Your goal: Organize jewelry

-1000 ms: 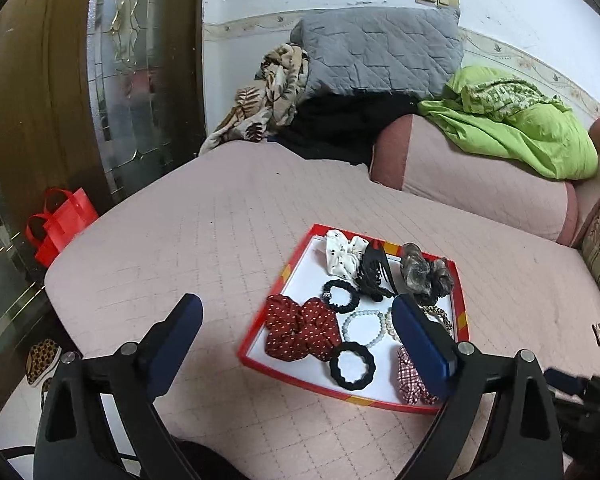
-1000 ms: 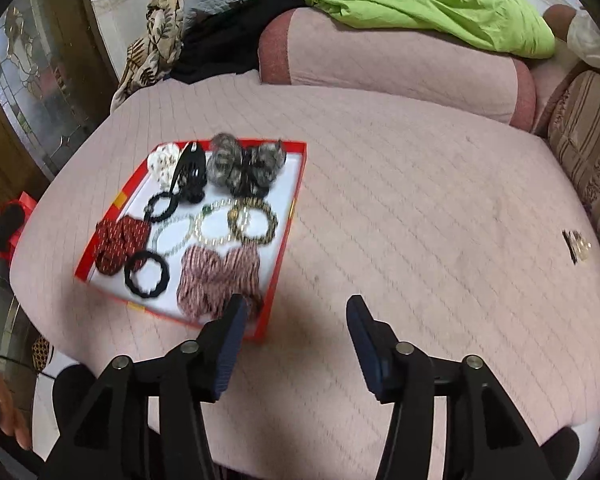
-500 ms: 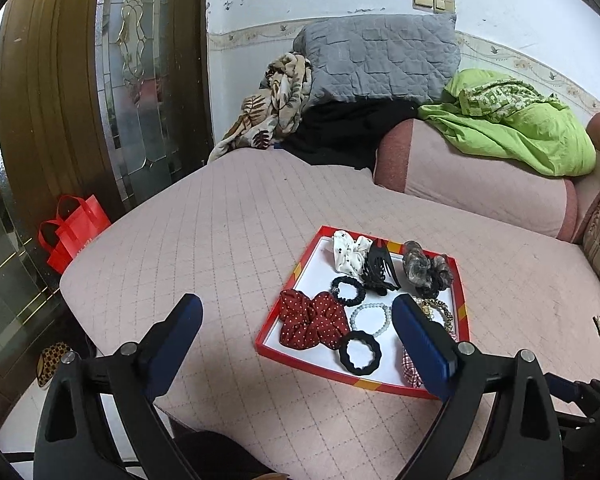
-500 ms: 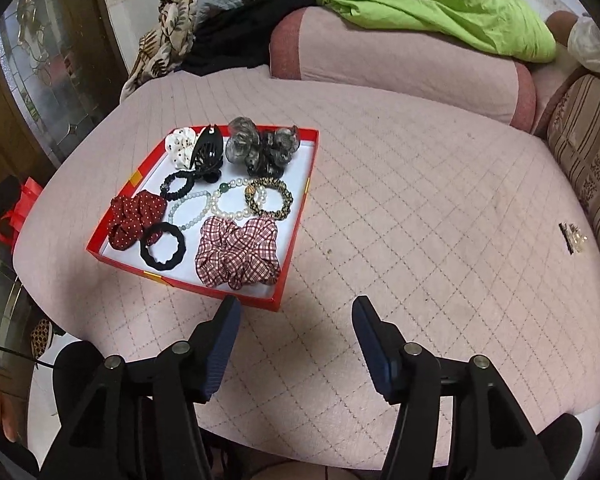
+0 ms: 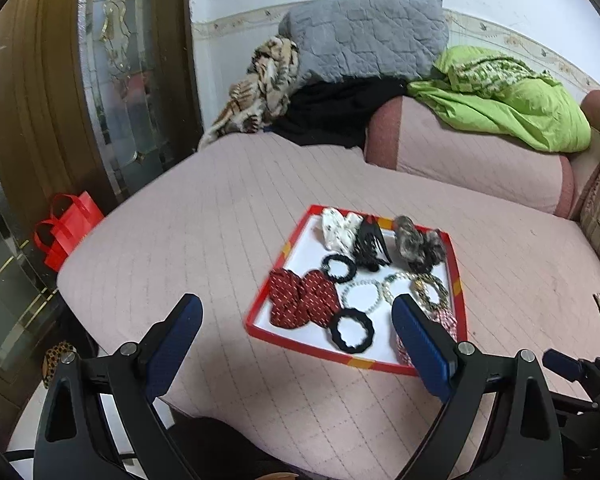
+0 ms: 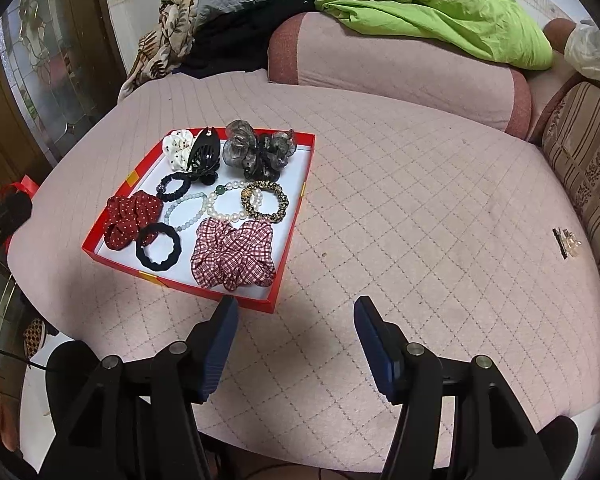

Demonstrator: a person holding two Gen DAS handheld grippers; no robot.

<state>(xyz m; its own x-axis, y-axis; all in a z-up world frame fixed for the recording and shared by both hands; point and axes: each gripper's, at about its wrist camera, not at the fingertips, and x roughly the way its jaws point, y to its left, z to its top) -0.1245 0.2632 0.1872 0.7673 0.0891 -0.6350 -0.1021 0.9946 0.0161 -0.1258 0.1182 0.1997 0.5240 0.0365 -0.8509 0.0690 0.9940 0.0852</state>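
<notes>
A red-rimmed tray [image 6: 284, 256] with a white floor lies on the pink bed. It holds a plaid scrunchie [image 6: 234, 254], a pearl bracelet [image 6: 224, 208], a leopard hair tie [image 6: 265, 202], a red dotted scrunchie [image 5: 302, 298], a black hair tie [image 5: 351, 330], a black claw clip [image 5: 370, 244] and a grey scrunchie [image 5: 416, 244]. My right gripper [image 6: 296, 304] hovers open just off the tray's near right corner, nothing between its fingers. My left gripper [image 5: 296, 304] hangs wide open before the tray's near left side, holding nothing.
A small hair clip [image 6: 566, 242] lies alone on the quilted bed [image 6: 420, 200] far right. A pink bolster [image 6: 380, 64], green blanket [image 6: 440, 20] and grey pillow [image 5: 364, 36] line the back. A glass door [image 5: 132, 80] and red bag [image 5: 66, 226] stand left.
In both views the tray now sits a little farther from the fingers. The right fingers stand slightly wider apart. Nothing was picked up or moved in the tray.
</notes>
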